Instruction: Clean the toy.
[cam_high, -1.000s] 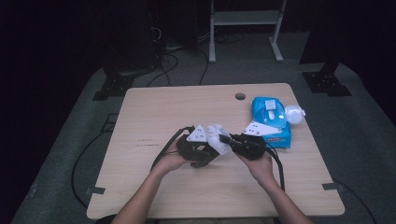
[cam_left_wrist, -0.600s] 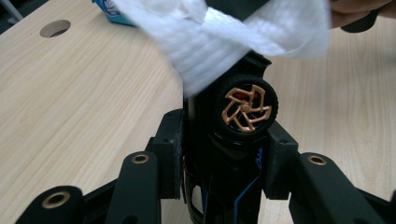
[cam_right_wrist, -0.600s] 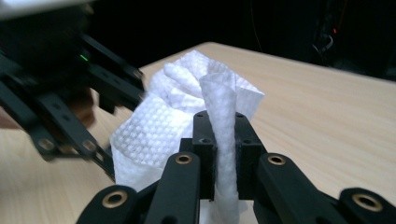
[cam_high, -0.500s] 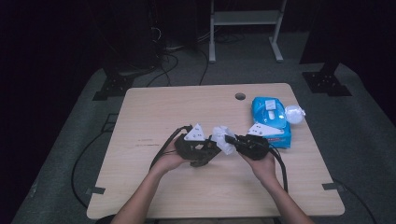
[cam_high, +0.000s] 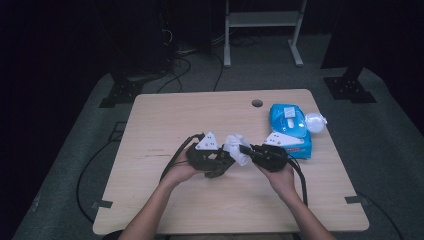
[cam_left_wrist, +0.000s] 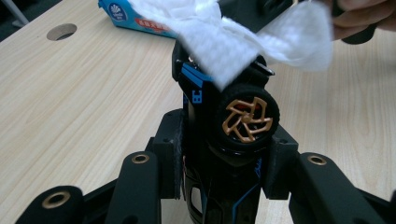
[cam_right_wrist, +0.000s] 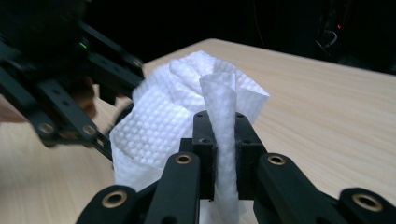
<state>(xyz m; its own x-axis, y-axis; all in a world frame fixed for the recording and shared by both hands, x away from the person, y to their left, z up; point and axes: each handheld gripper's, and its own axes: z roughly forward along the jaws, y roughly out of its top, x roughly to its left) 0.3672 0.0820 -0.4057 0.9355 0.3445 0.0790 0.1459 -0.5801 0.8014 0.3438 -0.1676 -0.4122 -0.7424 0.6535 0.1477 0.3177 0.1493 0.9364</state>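
Observation:
My left gripper (cam_left_wrist: 223, 154) is shut on a black toy car (cam_left_wrist: 224, 126) with blue trim and a gold-spoked wheel, held nose-up between its pads. My right gripper (cam_right_wrist: 225, 140) is shut on a white textured wipe (cam_right_wrist: 187, 121). The wipe (cam_left_wrist: 243, 37) drapes over the top of the car. In the high view both grippers meet at the table's middle, left gripper (cam_high: 220, 162) and right gripper (cam_high: 247, 150), with the wipe (cam_high: 236, 147) bunched between them.
A blue wet-wipe pack (cam_high: 289, 127) lies at the right of the wooden table (cam_high: 175, 120), with a crumpled clear wrapper (cam_high: 315, 121) beside it. A cable hole (cam_high: 257, 103) sits near the far edge. Cables trail off the left side.
Both grippers stay together at mid-table. The wipe has shifted slightly against the car; the hands have barely moved.

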